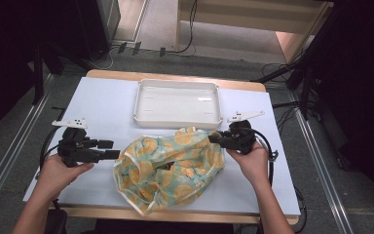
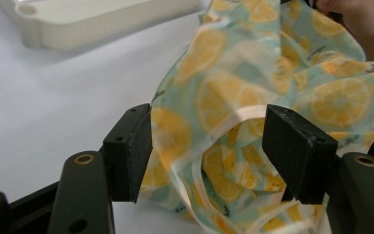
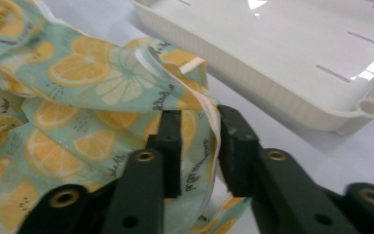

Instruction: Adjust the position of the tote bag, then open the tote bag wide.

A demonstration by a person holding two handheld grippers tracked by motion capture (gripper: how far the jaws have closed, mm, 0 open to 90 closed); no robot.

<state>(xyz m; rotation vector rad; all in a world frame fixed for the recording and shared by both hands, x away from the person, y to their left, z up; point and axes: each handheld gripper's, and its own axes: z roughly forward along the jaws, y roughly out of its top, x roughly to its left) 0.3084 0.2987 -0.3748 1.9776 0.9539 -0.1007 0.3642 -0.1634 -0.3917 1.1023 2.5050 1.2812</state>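
I see the lemon cloth (image 1: 169, 165) lying bunched up near the front edge of the counter (image 1: 107, 105), just in front of the white tray (image 1: 177, 103), with my left gripper (image 1: 113, 149) jaws wide around its edge and my right gripper (image 1: 214, 138) jaws narrow, cloth between them.

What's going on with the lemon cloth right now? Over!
Left gripper open, cloth loose between its jaws. Right gripper parted, cloth's hem in the gap, grip unclear. Cloth crumpled on table, beside white tray. Nothing in the way.
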